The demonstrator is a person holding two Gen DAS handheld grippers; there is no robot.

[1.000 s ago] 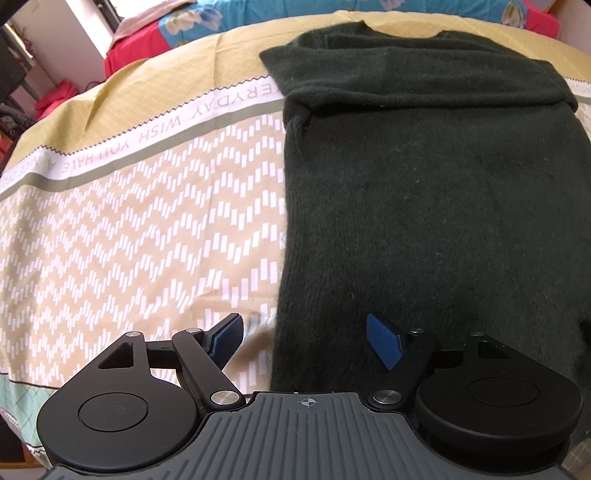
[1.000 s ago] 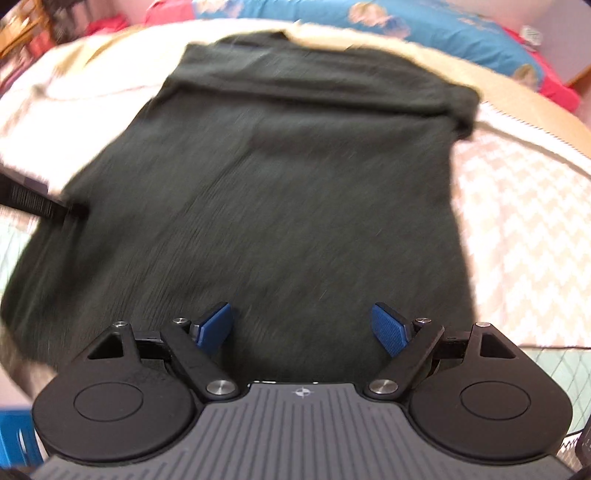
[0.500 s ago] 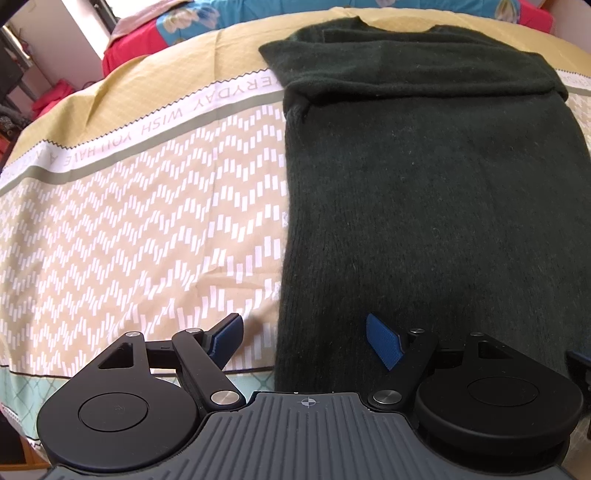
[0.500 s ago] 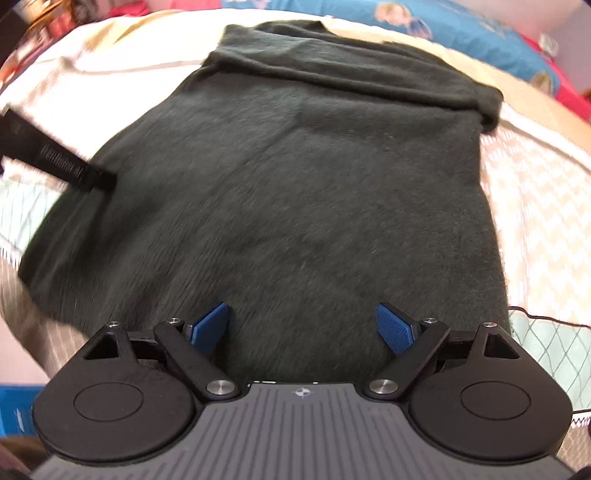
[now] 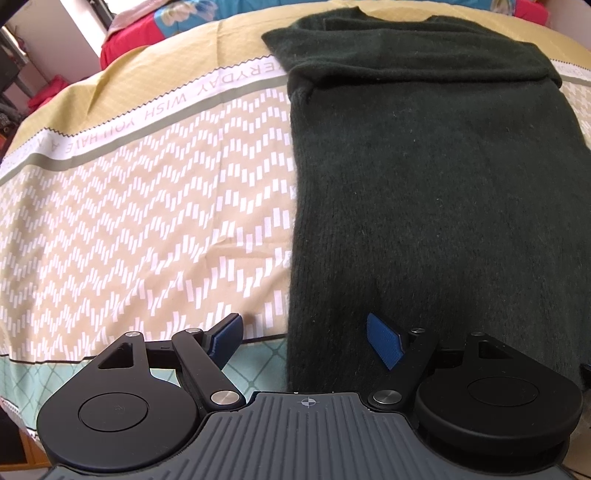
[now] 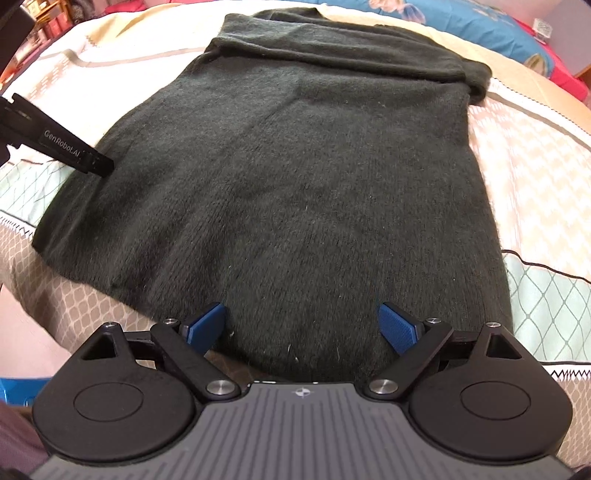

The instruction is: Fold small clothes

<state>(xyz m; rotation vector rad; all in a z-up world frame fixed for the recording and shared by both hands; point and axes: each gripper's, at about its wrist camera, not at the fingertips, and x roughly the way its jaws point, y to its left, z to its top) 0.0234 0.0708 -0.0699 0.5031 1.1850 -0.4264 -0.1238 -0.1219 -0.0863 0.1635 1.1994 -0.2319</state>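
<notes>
A dark green knitted sweater (image 5: pixel 424 177) lies flat on the patterned bedsheet (image 5: pixel 129 206), with its sleeves folded across the far end. It also shows in the right wrist view (image 6: pixel 314 177). My left gripper (image 5: pixel 306 338) is open, just above the sweater's near left hem corner. My right gripper (image 6: pixel 301 325) is open over the near hem, right of the middle. The left gripper's black body (image 6: pixel 55 142) shows at the sweater's left edge in the right wrist view.
The sheet's front edge hangs down just under both grippers. Blue and red bedding (image 5: pixel 177 22) is piled along the far side of the bed. A blue box (image 6: pixel 18 387) sits low at the left, beside the bed.
Both grippers have come closer to the sweater's near hem. The right one has moved right along the hem and steadied. Both stay open.
</notes>
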